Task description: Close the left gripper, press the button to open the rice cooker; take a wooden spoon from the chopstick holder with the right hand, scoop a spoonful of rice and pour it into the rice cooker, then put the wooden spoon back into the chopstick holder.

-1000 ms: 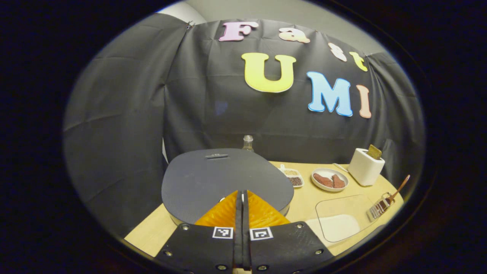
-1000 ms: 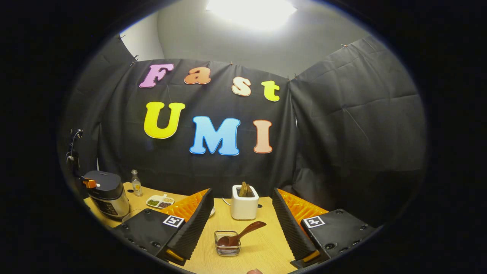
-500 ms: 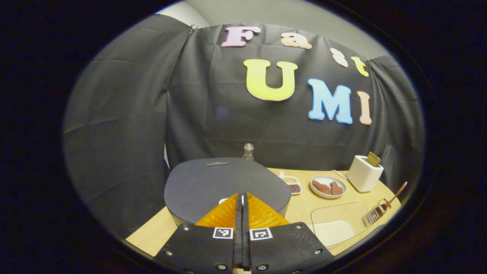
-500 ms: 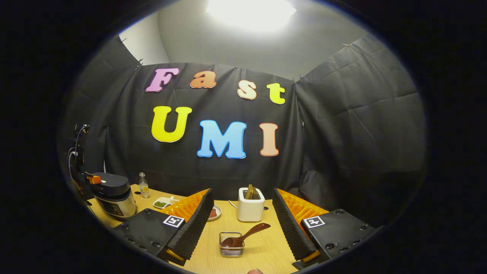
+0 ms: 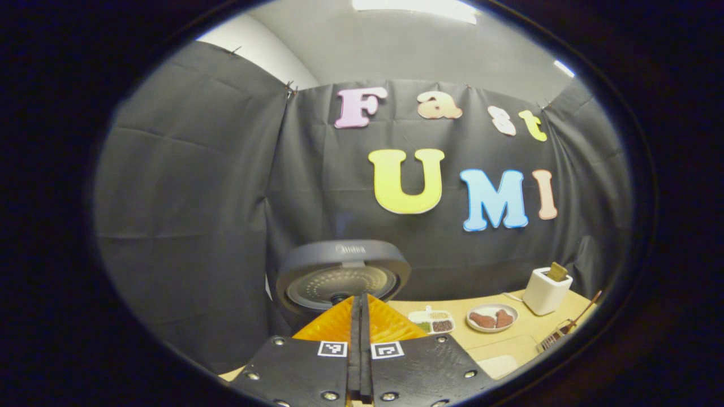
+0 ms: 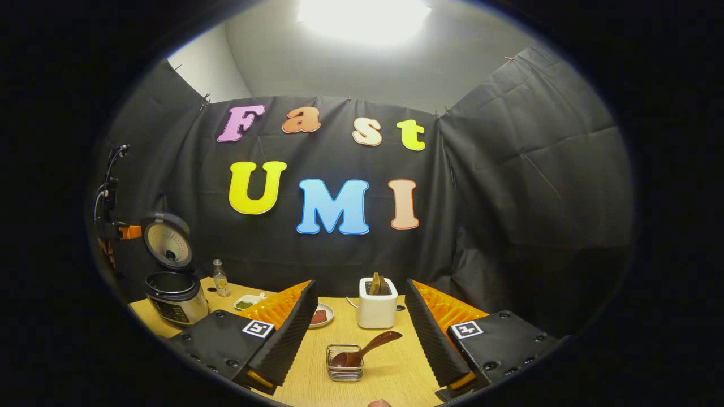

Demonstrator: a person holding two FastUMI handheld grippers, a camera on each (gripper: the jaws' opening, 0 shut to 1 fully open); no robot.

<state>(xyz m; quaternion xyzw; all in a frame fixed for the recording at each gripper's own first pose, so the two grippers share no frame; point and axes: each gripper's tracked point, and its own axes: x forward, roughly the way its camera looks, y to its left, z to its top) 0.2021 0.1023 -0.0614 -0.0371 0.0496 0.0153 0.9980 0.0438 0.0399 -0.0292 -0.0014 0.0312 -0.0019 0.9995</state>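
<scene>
- Since a second ago the rice cooker point(image 6: 172, 291) has sprung open: its lid point(image 5: 342, 277) now stands upright, inner face toward my left gripper point(image 5: 360, 316), which I have drawn back with fingers clenched together on nothing.
- Right gripper point(image 6: 360, 328) hangs released, fingers spread wide above the table point(image 6: 396, 370).
- Between those fingers sits the wire chopstick holder point(image 6: 345, 363); the wooden spoon point(image 6: 365, 349) lies in it, bowl down, handle slanting up to the right.
- Far behind stands a white toaster point(image 6: 377, 305).
</scene>
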